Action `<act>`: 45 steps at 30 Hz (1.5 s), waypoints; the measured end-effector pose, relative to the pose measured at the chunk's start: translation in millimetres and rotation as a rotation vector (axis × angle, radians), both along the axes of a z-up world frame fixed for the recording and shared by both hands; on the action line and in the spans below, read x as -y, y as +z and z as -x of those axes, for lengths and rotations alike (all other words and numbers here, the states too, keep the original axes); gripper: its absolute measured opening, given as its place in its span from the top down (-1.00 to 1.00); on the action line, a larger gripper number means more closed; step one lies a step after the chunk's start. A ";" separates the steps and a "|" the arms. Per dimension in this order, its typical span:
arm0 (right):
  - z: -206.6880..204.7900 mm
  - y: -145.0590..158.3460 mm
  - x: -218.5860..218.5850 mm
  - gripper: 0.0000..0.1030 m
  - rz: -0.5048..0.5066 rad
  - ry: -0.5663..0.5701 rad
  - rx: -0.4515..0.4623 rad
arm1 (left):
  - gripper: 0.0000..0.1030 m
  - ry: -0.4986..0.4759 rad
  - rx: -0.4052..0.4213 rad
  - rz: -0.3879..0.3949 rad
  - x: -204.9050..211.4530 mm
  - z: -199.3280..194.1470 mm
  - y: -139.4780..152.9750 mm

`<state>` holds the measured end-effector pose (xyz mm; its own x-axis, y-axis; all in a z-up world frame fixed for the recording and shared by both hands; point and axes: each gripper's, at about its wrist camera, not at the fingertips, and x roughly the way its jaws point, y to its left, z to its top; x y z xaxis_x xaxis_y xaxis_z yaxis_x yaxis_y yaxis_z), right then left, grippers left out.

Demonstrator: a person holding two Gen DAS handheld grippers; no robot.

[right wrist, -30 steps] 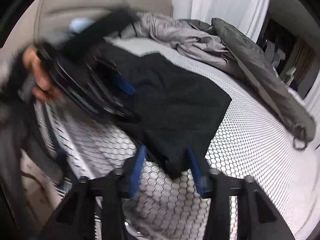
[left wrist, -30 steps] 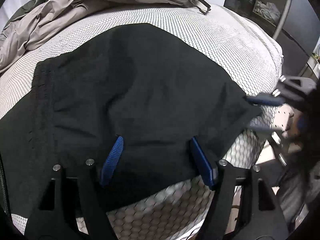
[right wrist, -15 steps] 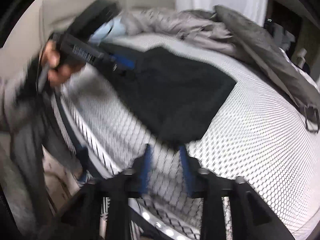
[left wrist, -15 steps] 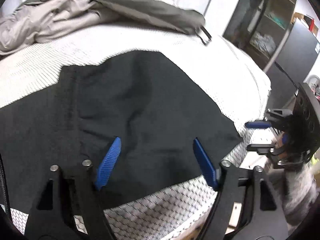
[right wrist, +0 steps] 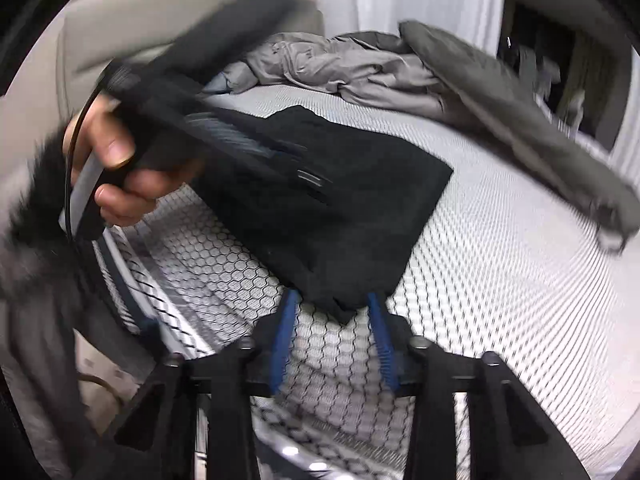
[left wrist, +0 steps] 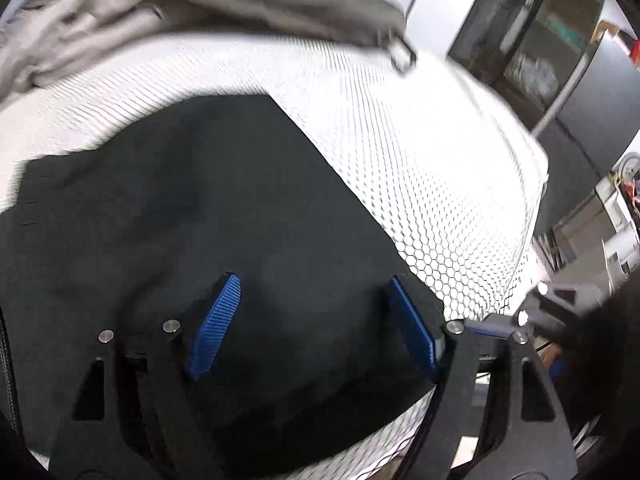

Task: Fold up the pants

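A: Where are the pants?

B: Lying folded and flat on the bed, near its right edge, one corner pointing at the right tongs

A: And the tongs?

B: Both released. The left tongs hang spread wide above the cloth; the right ones gape just at that corner, gripping nothing

A: What might go wrong?

B: I'd say a careless pinch at the corner takes only the top layer and peels the fold open. A tug toward the near edge could also drag the pants off the bed
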<state>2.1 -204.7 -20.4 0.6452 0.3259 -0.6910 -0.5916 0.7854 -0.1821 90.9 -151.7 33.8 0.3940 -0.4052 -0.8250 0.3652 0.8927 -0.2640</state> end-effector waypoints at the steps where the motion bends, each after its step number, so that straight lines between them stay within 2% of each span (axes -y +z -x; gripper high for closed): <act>1: -0.3 -6.2 -7.6 0.53 0.074 -0.010 0.041 | -0.44 -0.003 -0.034 -0.026 8.6 -7.7 -6.8; 2: 0.3 -10.1 -11.7 0.80 0.113 -0.004 0.060 | -0.44 0.015 -0.046 -0.055 14.8 -15.9 -12.5; 3: 2.7 -17.0 -18.5 0.90 0.179 0.015 0.084 | -0.44 0.032 -0.047 -0.057 15.6 -22.6 -13.5; 7: 31.3 -36.7 -34.0 0.93 0.399 0.076 0.230 | -0.37 0.105 -0.072 -0.010 8.1 -37.2 -12.6; 9: 36.4 -43.6 -38.1 0.96 0.432 0.097 0.230 | -0.27 0.139 -0.077 0.007 2.2 -42.6 -13.1; 11: 48.7 -49.3 -42.1 0.98 0.470 0.128 0.231 | -0.24 0.148 -0.081 0.021 -0.8 -44.4 -12.7; 14: 57.3 -49.1 -43.1 1.00 0.469 0.153 0.208 | -0.24 0.148 -0.067 0.012 -0.4 -42.7 -12.0; 18: 60.0 -47.3 -36.0 0.99 0.396 0.181 0.120 | -0.24 0.152 -0.035 0.019 -4.9 -29.5 -6.2; 20: 48.9 -30.0 -17.0 0.90 0.255 0.147 0.073 | -0.24 0.114 0.035 0.007 -8.7 -2.1 4.0; 22: 36.3 -11.5 6.4 0.60 0.089 0.092 0.030 | -0.26 0.054 0.102 -0.030 -6.1 21.5 7.3; 24: 20.9 1.2 30.0 -0.10 -0.064 0.023 -0.007 | -0.28 -0.048 0.152 -0.121 7.7 50.5 0.3; 25: 10.3 4.5 40.8 -0.17 -0.141 -0.041 -0.031 | -0.29 -0.074 0.178 -0.167 12.7 59.0 -2.4; 27: -18.3 1.3 57.9 -0.19 -0.319 -0.147 -0.173 | -0.40 -0.093 0.212 -0.224 15.1 73.5 -10.2; 30: -49.1 -20.0 72.7 -0.18 -0.505 -0.249 -0.388 | -0.41 -0.144 0.190 -0.218 3.5 87.4 -12.8; 33: -63.9 -34.2 83.6 -0.11 -0.703 -0.272 -0.516 | -0.41 -0.135 0.187 -0.164 -23.2 91.3 -0.5; 35: -72.5 -38.2 83.7 0.11 -0.794 -0.242 -0.565 | -0.41 -0.049 0.176 -0.090 -55.5 80.7 8.4; 37: -81.2 -42.8 79.2 0.49 -0.791 -0.261 -0.563 | -0.41 0.052 0.182 -0.059 -90.3 72.0 12.6; 38: -84.8 -45.1 73.7 0.75 -0.756 -0.285 -0.546 | -0.41 0.140 0.184 -0.047 -113.7 63.8 15.4; 42: -89.1 -20.0 65.2 0.81 -0.664 -0.283 -0.461 | -0.41 0.343 0.165 -0.010 -178.3 49.2 15.7; 44: -87.1 -25.0 63.2 0.70 -0.547 -0.314 -0.507 | -0.41 0.385 0.145 -0.009 -204.9 47.8 14.5; 45: -85.6 -36.9 62.8 0.70 -0.500 -0.308 -0.585 | -0.40 0.399 0.140 -0.012 -210.9 47.9 13.3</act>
<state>87.6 -267.5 -57.4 0.3374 0.5511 -0.7632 -0.2276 0.8345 0.5019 43.0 59.2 47.1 0.6268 -0.1885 -0.7560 0.0222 0.9742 -0.2246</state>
